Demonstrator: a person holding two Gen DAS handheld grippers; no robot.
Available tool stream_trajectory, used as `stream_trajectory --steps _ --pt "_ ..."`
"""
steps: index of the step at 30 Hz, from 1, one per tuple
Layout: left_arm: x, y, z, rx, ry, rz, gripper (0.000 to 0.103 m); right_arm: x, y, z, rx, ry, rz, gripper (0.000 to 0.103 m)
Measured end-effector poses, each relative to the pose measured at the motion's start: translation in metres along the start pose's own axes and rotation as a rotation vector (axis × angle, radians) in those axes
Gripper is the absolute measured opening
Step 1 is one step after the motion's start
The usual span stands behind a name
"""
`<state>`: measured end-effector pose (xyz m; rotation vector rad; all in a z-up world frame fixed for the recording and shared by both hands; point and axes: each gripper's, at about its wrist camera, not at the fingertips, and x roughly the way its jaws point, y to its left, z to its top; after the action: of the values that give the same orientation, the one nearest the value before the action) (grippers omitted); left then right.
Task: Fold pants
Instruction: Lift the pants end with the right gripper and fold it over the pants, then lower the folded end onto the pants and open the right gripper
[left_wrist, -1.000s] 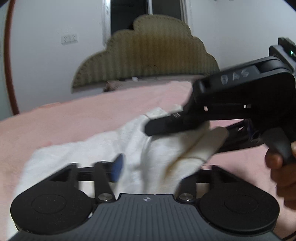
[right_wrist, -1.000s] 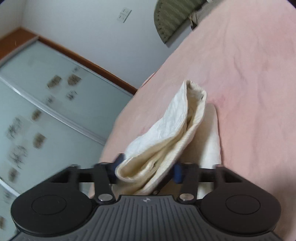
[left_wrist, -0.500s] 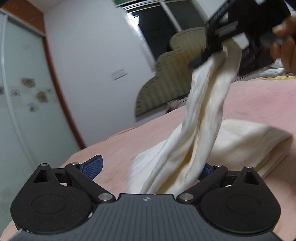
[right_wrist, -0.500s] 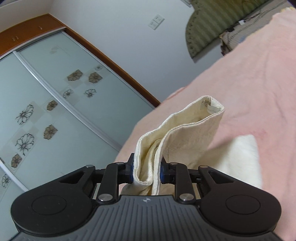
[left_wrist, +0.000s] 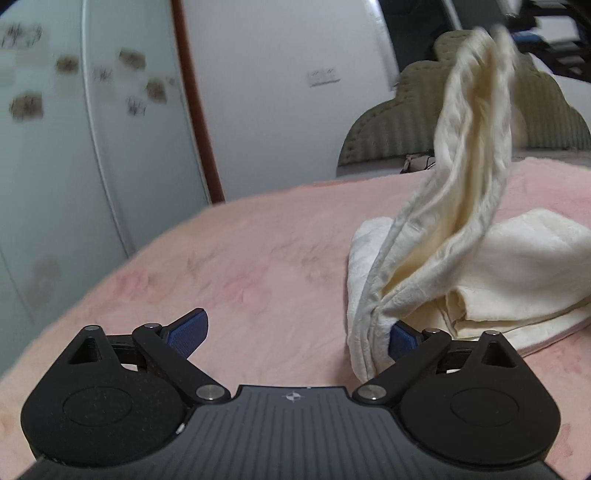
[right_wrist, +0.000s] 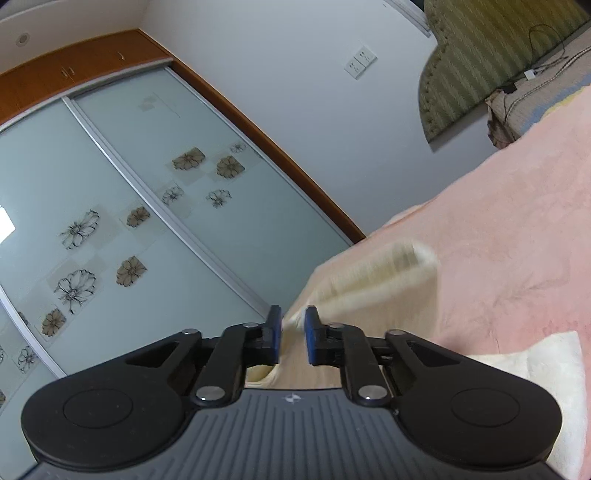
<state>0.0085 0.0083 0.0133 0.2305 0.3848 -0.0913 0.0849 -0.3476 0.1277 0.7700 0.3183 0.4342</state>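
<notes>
1. My right gripper (right_wrist: 293, 334) is clamped on a bunched end of the cream pants (left_wrist: 476, 206), lifted above the pink bed (left_wrist: 258, 258).
2. My left gripper (left_wrist: 295, 332) stands spread; the pants' hanging band brushes its right pad.
3. The band apparently runs up and to the far right.

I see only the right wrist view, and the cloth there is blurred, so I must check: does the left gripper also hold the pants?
Observer: No. The left gripper is wide open, its jaws just starting to close. The pants hang inside the gap against one finger, not pressed.
Operator: How much of the pants is off the bed?
Observer: Only one part, which stretches up toward the top right of the left wrist view. The rest lies as a folded heap on the pink blanket.
</notes>
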Motion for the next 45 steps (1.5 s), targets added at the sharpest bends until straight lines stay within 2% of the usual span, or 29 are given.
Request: stream_trajectory --steps 3,6,9,12,13,15,16,17,21,25,27,29,33,34,35,37,39,42,45 --pt "-0.002 0.003 0.005 0.001 -0.042 -0.051 0.095 0.001 0.003 0.001 -0.051 0.029 -0.067 0.010" --pt "-0.010 -0.014 0.003 0.121 -0.086 -0.054 0.096 0.001 -0.005 -0.006 -0.102 0.076 -0.186 0.011" --pt "-0.017 -0.027 0.000 0.230 -0.130 -0.011 0.095 -0.010 -0.029 -0.018 -0.034 0.101 -0.214 0.012" --pt "-0.015 -0.025 -0.003 0.290 -0.103 -0.012 0.097 -0.034 -0.059 -0.029 0.056 0.102 -0.232 0.013" --pt "-0.014 -0.023 -0.004 0.295 -0.091 -0.017 0.097 -0.043 -0.067 -0.033 0.069 0.104 -0.256 0.019" --pt "-0.018 -0.018 -0.010 0.294 -0.073 -0.029 0.097 -0.057 -0.080 -0.043 0.083 0.113 -0.295 0.043" --pt "-0.020 -0.015 -0.011 0.289 -0.071 -0.037 0.097 -0.062 -0.086 -0.048 0.095 0.119 -0.297 0.071" --pt "-0.024 -0.013 -0.011 0.286 -0.076 -0.041 0.098 -0.067 -0.093 -0.054 0.113 0.123 -0.285 0.083" --pt "-0.037 -0.013 -0.016 0.353 -0.113 -0.033 0.100 -0.062 -0.108 -0.069 0.165 0.164 -0.199 0.083" --pt "-0.042 -0.013 -0.017 0.402 -0.166 -0.003 0.101 -0.038 -0.116 -0.073 0.156 0.213 -0.236 0.082" --pt "-0.041 -0.010 -0.015 0.379 -0.174 0.000 0.101 -0.028 -0.122 -0.075 0.175 0.233 -0.259 0.082" --pt "-0.038 -0.005 -0.012 0.337 -0.171 -0.001 0.101 -0.020 -0.125 -0.081 0.195 0.251 -0.231 0.083" --pt "-0.030 0.009 -0.006 0.226 -0.118 0.001 0.101 -0.005 -0.114 -0.086 0.111 0.272 -0.248 0.080" --pt "-0.028 0.012 -0.004 0.202 -0.107 0.001 0.101 -0.002 -0.112 -0.087 0.090 0.275 -0.256 0.057" --pt "-0.027 0.015 -0.003 0.180 -0.099 0.002 0.101 0.001 -0.111 -0.086 0.070 0.282 -0.286 0.021" --pt "-0.028 0.020 0.000 0.142 -0.091 0.008 0.101 0.003 -0.107 -0.082 0.030 0.274 -0.289 0.016" --pt "-0.028 0.023 0.004 0.116 -0.095 0.017 0.101 0.003 -0.093 -0.076 -0.066 0.256 -0.304 0.015" --pt "-0.031 0.025 0.011 0.092 -0.101 0.021 0.101 0.000 -0.060 -0.055 -0.203 0.196 -0.308 0.014" --pt "-0.034 0.022 0.014 0.092 -0.113 0.005 0.101 -0.012 -0.039 -0.032 -0.261 0.140 -0.294 0.014"
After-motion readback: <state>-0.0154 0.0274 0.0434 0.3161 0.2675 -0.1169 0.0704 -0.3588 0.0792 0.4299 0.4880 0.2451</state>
